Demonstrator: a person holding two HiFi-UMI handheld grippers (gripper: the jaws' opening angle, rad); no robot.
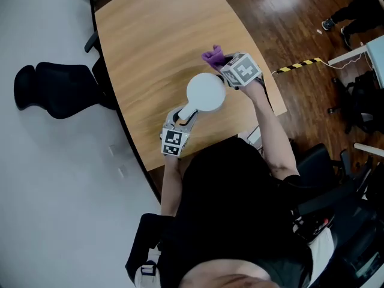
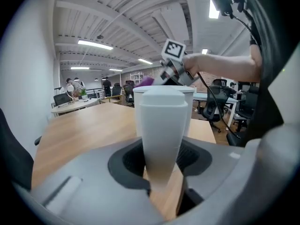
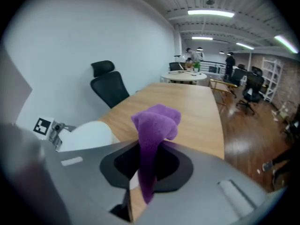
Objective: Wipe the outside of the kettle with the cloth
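Note:
A white kettle with a round lid stands on the wooden table, near its front edge. My left gripper is shut on the kettle's handle, which stands upright between the jaws, with the kettle body behind it. My right gripper sits at the kettle's far right side, shut on a purple cloth. In the right gripper view the cloth bunches up out of the jaws, and the kettle lies to the left of them. I cannot tell whether the cloth touches the kettle.
A black office chair stands left of the table. More black chairs and a strip of yellow-black tape are on the wooden floor to the right. The person's body is close against the table's front edge.

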